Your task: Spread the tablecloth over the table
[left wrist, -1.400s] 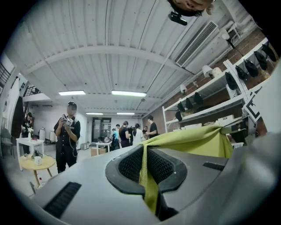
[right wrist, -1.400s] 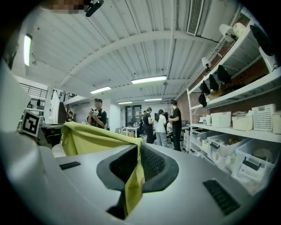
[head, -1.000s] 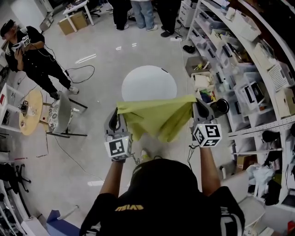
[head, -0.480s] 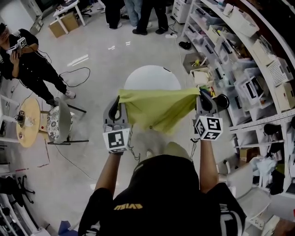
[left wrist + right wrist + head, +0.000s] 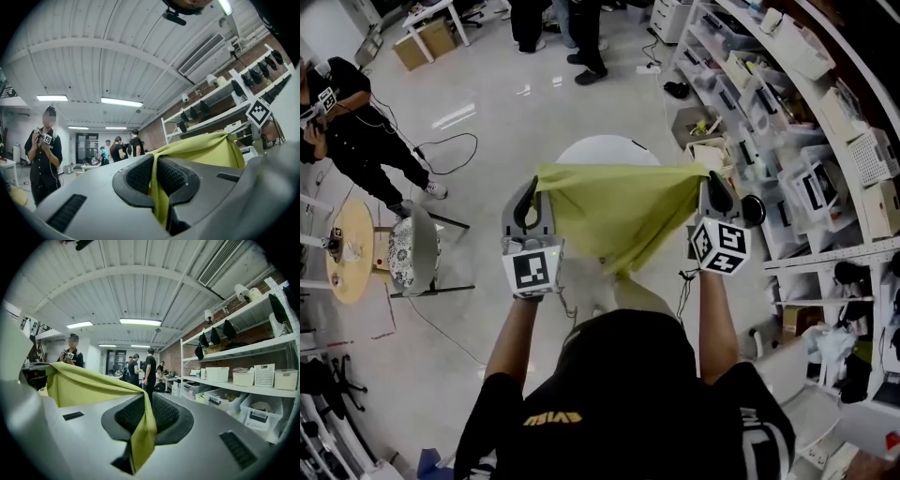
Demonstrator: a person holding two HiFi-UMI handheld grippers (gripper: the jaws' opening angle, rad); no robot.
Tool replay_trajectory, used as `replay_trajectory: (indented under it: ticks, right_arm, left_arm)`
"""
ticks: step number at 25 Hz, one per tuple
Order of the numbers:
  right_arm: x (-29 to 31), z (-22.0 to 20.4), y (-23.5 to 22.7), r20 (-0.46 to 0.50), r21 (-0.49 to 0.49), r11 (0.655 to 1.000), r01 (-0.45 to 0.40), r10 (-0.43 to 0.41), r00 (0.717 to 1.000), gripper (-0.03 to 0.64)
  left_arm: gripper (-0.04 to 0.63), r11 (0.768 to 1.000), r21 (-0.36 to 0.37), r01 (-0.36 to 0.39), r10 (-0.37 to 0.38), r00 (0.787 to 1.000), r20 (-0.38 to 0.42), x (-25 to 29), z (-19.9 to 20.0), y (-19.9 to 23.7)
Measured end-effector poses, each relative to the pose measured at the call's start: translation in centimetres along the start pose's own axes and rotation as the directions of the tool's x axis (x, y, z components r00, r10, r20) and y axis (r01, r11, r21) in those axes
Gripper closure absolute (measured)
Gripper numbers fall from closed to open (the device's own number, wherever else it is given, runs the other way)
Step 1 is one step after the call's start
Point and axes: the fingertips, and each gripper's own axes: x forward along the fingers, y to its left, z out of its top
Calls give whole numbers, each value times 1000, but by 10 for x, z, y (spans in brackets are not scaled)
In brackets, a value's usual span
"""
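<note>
**Left gripper (image 5: pixel 157 176) and right gripper (image 5: pixel 143 420) each clamped on a corner of the tablecloth (image 5: pixel 619 217)**

The left gripper's jaws are pressed together on a thin fold of the yellow-green fabric, which runs down through the slit between the pads. The right gripper's jaws have just been opening a little. A corner of the cloth lies between them, the pads look to be pressing on it, and a short tail hangs out below.

Between the two grippers the top hem is pulled almost straight. Below it the cloth sags into a loose, doubled point in front of the person's chest. It hangs in the air and touches nothing else. The round white table (image 5: pixel 605 150) shows just beyond the hem in the head view and is bare, so I judge the spreading not yet begun.

The weak point is the right-hand grip. If those jaws ease any wider while the hem is taut, the corner could slide out and the cloth would swing down from the left gripper alone. The hanging part also looks folded on itself, so laid down as it is it may land creased or off-centre. The cluttered shelves (image 5: pixel 787 141) stand near the right gripper, and a wide sweep there might snag.
</note>
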Motion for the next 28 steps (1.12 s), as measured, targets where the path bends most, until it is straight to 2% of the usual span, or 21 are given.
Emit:
replay_trajectory:
  ticks: [5, 12, 19, 28]
  right_arm:
    - [63, 15, -14, 22, -10, 1000, -10, 10, 1000, 565]
    - [137, 33, -31, 25, -60, 996, -70, 71, 997, 565]
    - [210, 38, -59, 26, -57, 993, -107, 108, 994, 565]
    - [291, 38, -87, 11, -51, 983, -175, 176, 984, 565]
  left_arm:
    - [571, 999, 18, -32, 32, 999, -4, 54, -2, 8]
    - [571, 995, 53, -81, 82, 997, -14, 118, -5, 15]
    - [571, 990, 99, -102, 105, 994, -21, 189, -6, 12]
    - [571, 984, 121, -133, 141, 988, -64, 271, -21, 13]
